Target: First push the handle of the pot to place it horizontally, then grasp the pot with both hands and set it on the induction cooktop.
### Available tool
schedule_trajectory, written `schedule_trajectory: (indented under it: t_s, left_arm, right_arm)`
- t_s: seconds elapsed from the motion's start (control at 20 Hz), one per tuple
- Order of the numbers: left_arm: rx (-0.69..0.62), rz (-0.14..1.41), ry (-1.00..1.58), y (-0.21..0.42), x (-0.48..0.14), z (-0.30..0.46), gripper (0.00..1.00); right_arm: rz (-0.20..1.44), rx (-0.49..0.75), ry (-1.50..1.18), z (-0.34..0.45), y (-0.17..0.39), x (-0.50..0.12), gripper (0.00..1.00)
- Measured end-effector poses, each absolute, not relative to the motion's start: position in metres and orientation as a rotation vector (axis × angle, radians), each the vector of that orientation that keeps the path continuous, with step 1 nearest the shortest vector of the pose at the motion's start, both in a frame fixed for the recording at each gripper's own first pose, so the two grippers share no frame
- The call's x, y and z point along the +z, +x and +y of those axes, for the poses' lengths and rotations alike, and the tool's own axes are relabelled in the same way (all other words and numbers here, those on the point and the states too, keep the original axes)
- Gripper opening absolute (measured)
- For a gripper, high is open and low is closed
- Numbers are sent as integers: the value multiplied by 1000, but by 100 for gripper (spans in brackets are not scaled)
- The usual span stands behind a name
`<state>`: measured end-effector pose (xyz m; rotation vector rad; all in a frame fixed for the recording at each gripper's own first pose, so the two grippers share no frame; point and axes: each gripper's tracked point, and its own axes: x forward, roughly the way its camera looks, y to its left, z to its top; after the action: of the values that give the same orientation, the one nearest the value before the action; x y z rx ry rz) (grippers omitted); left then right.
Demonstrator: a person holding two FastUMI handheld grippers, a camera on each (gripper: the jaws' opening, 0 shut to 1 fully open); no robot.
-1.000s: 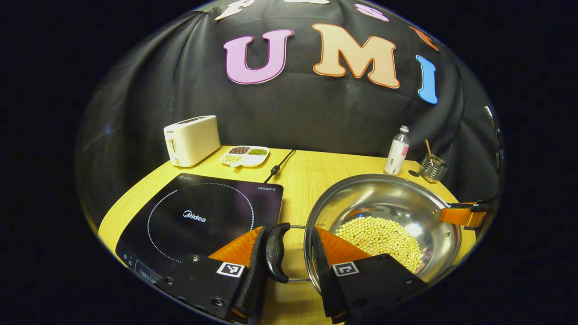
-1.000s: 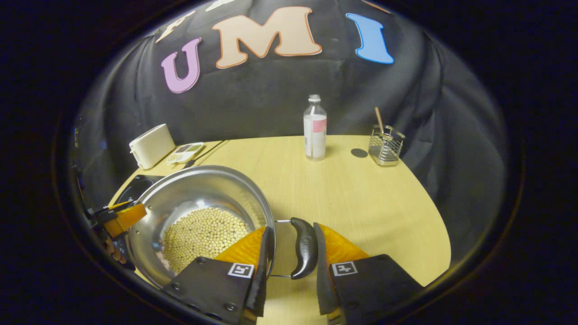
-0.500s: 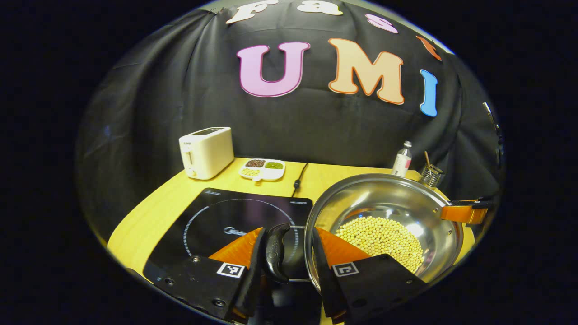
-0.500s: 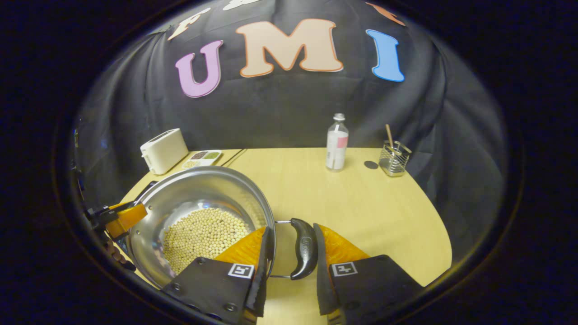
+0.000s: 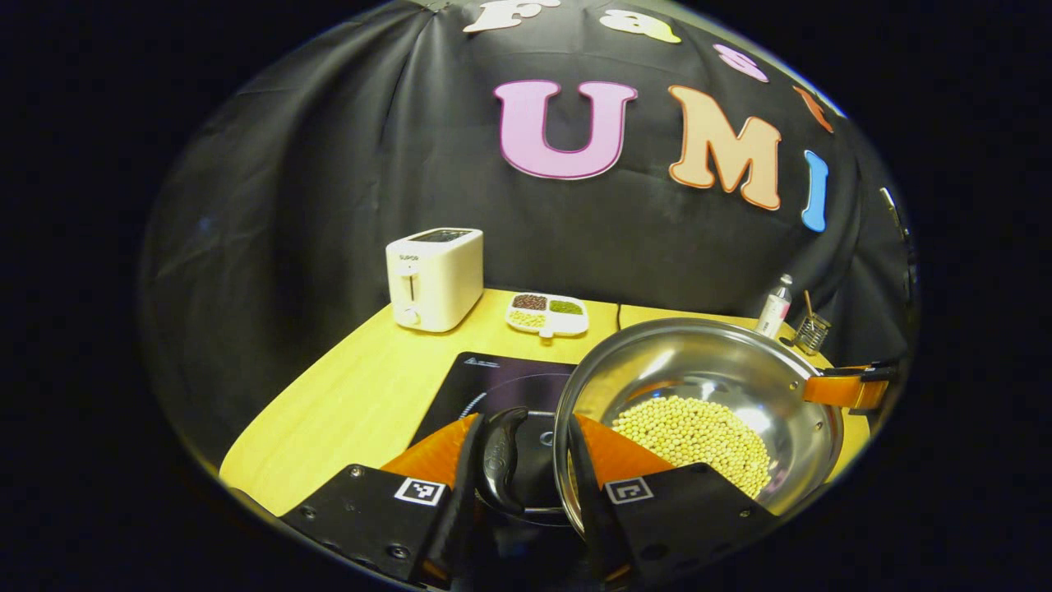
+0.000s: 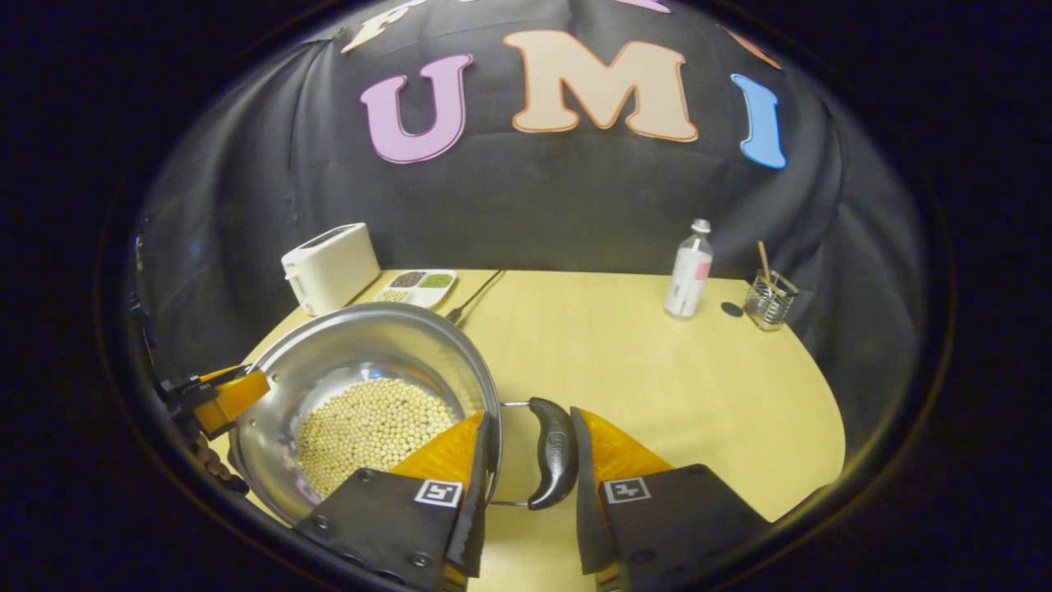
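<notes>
A steel pot (image 5: 707, 370) with pale beans in it hangs between both grippers. My left gripper (image 5: 516, 460) is shut on the pot's black left handle (image 5: 500, 454), one finger outside the grip and one inside the rim. My right gripper (image 6: 526, 456) clamps the right handle (image 6: 552, 450) the same way. The black induction cooktop (image 5: 501, 380) lies under the pot's left side, mostly hidden by it. In the left gripper view the right gripper (image 5: 846, 388) shows at the pot's far rim. The left gripper (image 6: 220, 393) shows at the pot's (image 6: 362, 362) far rim in the right gripper view.
A white toaster (image 5: 434, 278) and a divided dish of beans (image 5: 546, 312) stand behind the cooktop. A bottle (image 6: 689, 270), a wire holder (image 6: 768, 298) and a dark coaster (image 6: 730, 309) stand at the back right of the wooden table (image 6: 657, 378). A cable (image 6: 468, 302) runs back from the cooktop.
Both grippers have carried the pot to the left, from the bare table beside the cooktop to above the cooktop. The grips on both handles are unchanged.
</notes>
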<state>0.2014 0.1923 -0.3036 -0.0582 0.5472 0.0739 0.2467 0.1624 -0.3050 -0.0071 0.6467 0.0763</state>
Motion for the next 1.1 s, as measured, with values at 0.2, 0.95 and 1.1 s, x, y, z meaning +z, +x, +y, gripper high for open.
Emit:
schedule_trajectory:
  t_s: [0.2,0.95,1.1]
  left_arm:
    - [68,555,-34,215,-302,224,56]
    - [63,582,40,250,-309,263,56]
    - [55,569,49,255,-309,266,57]
  right_arm:
    - [656,75,13,194,257,-309,41]
    - [640,44,46,232,284,-322,47]
    - [608,13,39,232,283,-321,48]
